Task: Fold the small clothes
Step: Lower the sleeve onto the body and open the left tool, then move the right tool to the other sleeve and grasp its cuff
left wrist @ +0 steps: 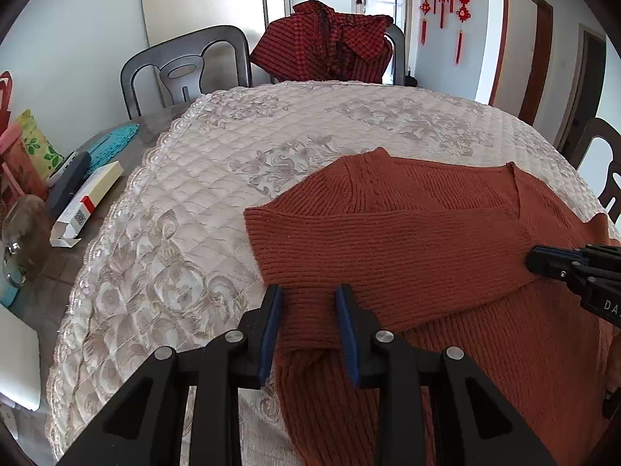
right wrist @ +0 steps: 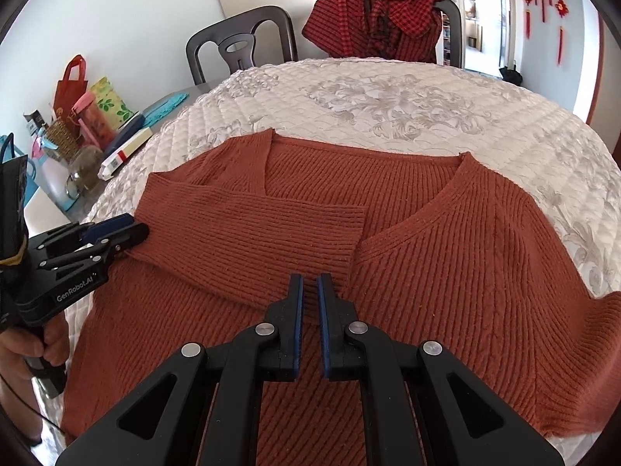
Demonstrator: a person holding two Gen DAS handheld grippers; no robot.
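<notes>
A rust-red ribbed V-neck sweater (right wrist: 446, 240) lies flat on the quilted table cover, also in the left wrist view (left wrist: 407, 233). Its left sleeve (right wrist: 248, 229) is folded across the chest. My left gripper (left wrist: 308, 291) is open, its fingers straddling the folded sleeve's edge near the sweater's left side; it shows in the right wrist view (right wrist: 132, 229). My right gripper (right wrist: 309, 283) hovers over the sweater's middle by the sleeve cuff, jaws nearly together with a narrow gap, nothing between them. It shows at the right in the left wrist view (left wrist: 543, 260).
The cream quilted cover (left wrist: 233, 163) spreads over the round table. A red checked garment (left wrist: 330, 46) hangs on a far chair. Boxes, a jar and bags (right wrist: 89, 143) crowd the table's left side. Dark chairs (left wrist: 186, 66) stand behind.
</notes>
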